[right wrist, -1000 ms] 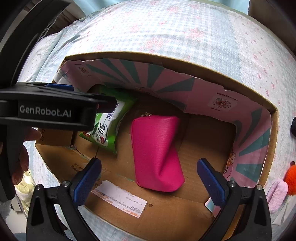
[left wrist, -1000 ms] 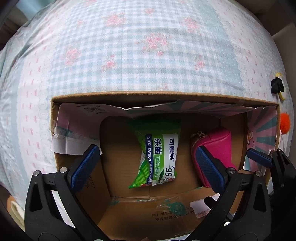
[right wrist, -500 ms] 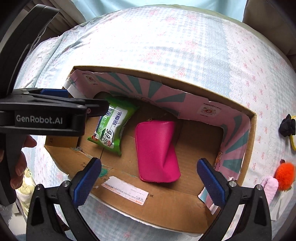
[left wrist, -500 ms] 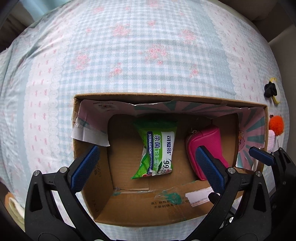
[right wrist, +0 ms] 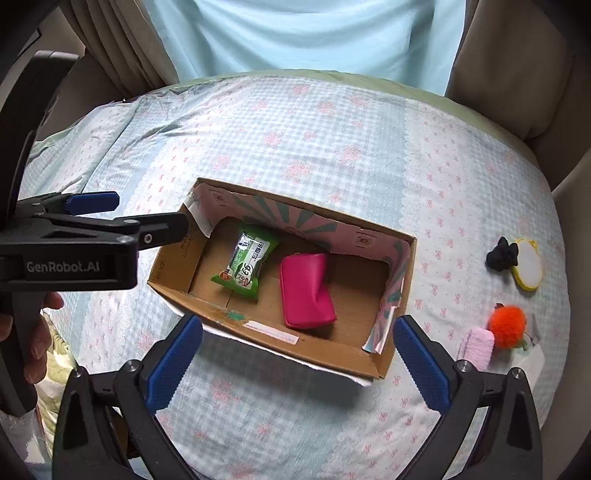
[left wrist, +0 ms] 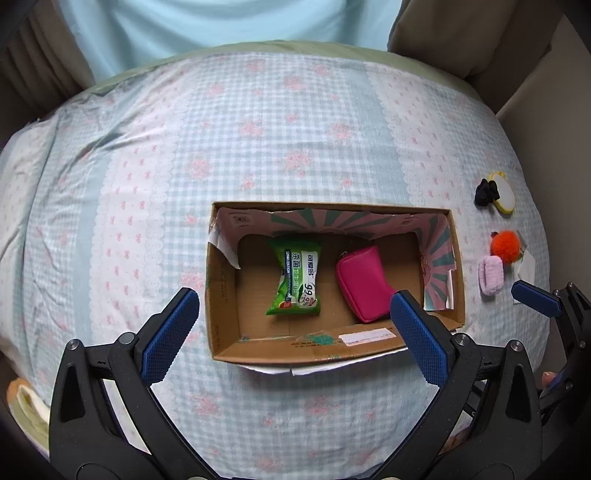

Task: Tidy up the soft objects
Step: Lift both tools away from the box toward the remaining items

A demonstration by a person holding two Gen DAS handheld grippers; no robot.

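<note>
An open cardboard box [left wrist: 221,295] [right wrist: 173,273] sits on the bed. Inside lie a green wet-wipes pack [left wrist: 297,280] [right wrist: 245,266] and a pink pouch [left wrist: 364,284] [right wrist: 304,291], side by side. My left gripper [left wrist: 293,332] is open and empty, held high above the box's near edge. My right gripper [right wrist: 295,358] is open and empty, also high above the near edge. To the right of the box on the bed lie an orange pompom [left wrist: 506,245] [right wrist: 508,325], a pale pink fuzzy piece [left wrist: 490,275] [right wrist: 476,347], a black scrunchie [left wrist: 487,192] [right wrist: 501,254] and a yellow-rimmed oval [left wrist: 505,197] [right wrist: 528,271].
The bed has a blue checked cover with pink flowers [left wrist: 258,129] [right wrist: 295,129]. A light blue curtain [right wrist: 295,33] and beige cushions [right wrist: 517,66] stand behind it. The left gripper's body [right wrist: 74,254] crosses the left of the right wrist view.
Both grippers have pulled up and back from the box, so the whole box and the small items to its right now show. The wipes pack and pouch stay put.
</note>
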